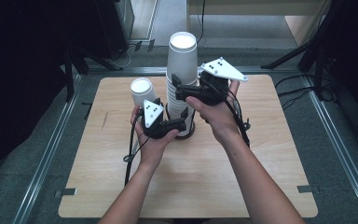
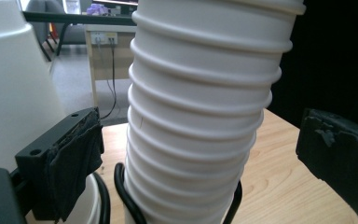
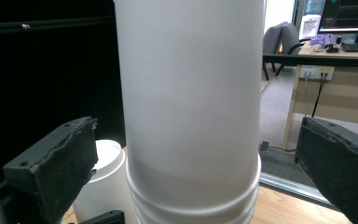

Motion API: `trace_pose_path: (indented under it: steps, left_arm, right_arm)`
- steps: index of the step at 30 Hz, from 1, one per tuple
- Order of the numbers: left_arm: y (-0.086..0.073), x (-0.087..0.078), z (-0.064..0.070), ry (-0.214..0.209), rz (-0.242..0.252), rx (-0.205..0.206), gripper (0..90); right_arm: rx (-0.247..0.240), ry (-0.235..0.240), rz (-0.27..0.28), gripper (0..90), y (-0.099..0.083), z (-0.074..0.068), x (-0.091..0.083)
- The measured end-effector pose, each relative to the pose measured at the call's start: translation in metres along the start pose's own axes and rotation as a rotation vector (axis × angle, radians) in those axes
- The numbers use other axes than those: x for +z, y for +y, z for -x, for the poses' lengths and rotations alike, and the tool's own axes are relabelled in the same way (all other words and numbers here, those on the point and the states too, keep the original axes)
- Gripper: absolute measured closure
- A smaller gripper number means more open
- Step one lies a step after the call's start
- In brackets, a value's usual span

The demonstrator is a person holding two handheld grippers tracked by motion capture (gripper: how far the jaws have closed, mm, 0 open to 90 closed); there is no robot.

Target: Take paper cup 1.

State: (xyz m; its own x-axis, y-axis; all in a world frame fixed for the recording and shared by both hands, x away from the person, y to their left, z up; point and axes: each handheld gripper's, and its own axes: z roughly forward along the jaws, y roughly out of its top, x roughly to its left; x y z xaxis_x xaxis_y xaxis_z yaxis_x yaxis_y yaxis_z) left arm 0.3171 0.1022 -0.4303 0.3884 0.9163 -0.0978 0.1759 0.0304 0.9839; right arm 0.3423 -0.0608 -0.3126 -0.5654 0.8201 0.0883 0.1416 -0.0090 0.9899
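— Forearms are coming in over the near edge of the table; what are the grippers doing?
— Both are standing released around the stack of white cups toward the far edge: left gripper low, right gripper around the top cup.
— And the single cup?
— Sitting upside down just beside the stack, nearer the far left corner.

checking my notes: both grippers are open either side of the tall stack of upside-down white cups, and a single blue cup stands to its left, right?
Not quite: the single cup left of the stack is white, not blue, as the high view shows. The rest holds: the left gripper and right gripper are open, jaws apart on either side of the stack.
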Motion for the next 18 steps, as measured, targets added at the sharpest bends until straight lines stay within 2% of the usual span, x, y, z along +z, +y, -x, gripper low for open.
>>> trace_pose_path:
  steps: [3, 7, 12, 13, 18]
  left_arm:
    - [0.004, 0.006, 0.002, -0.008, 0.004, -0.006, 0.8]
    - [0.007, 0.013, 0.007, -0.008, 0.002, 0.006, 0.8]
    - [0.008, 0.020, 0.007, 0.019, -0.003, 0.003, 0.8]
    - [0.010, 0.022, 0.009, 0.040, -0.004, 0.013, 0.8]
    - [0.013, 0.027, 0.010, 0.055, -0.007, 0.014, 0.8]
  right_arm:
    - [0.018, 0.003, -0.013, 0.0, 0.001, 0.000, 0.009]
    - [0.042, 0.005, -0.023, 0.0, 0.000, 0.001, 0.017]
    - [0.034, -0.001, -0.043, 0.0, -0.002, 0.000, 0.027]
    - [0.031, -0.002, -0.056, 0.0, -0.003, 0.000, 0.031]
    - [0.029, -0.002, -0.078, 0.0, -0.004, 0.002, 0.037]
